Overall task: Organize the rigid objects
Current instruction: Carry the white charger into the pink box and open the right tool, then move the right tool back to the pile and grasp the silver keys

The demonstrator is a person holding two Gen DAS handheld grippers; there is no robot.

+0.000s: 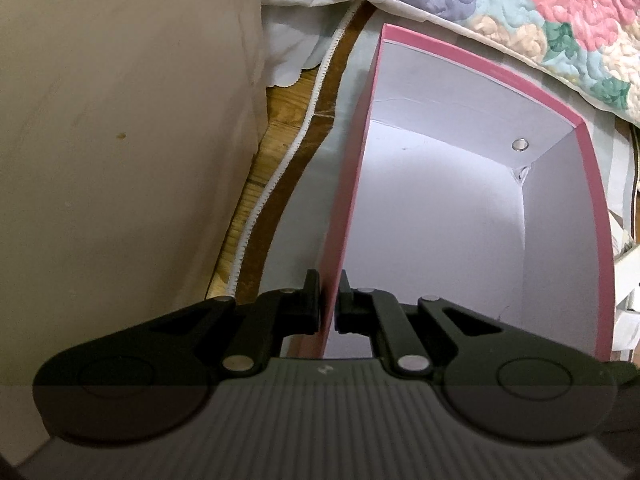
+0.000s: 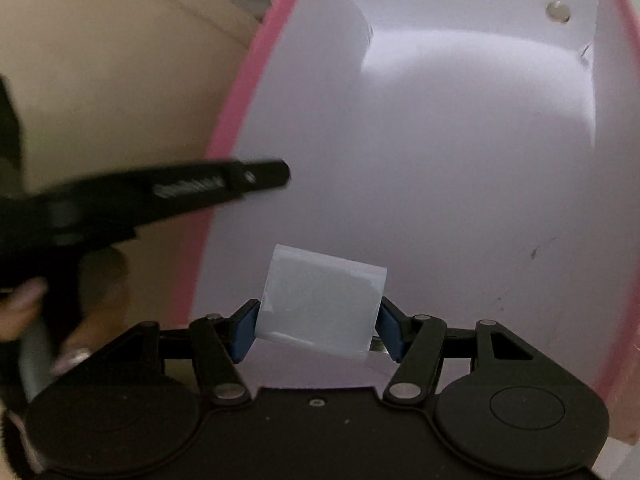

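A pink box [image 1: 592,208] with a white inside lies open; it also shows in the right wrist view [image 2: 228,128]. My left gripper [image 1: 329,300] is shut on the box's left wall, one finger outside and one inside. In the right wrist view the left gripper [image 2: 256,176] reaches over that pink rim from the left. My right gripper [image 2: 318,326] is shut on a pale translucent square block [image 2: 320,300] and holds it over the inside of the box. Nothing else shows inside the box.
A beige cushion [image 1: 120,140] fills the left side. A floral quilt [image 1: 540,12] lies behind the box. A strip of wooden floor [image 1: 280,120] and a white zipper edge [image 1: 276,176] run between cushion and box.
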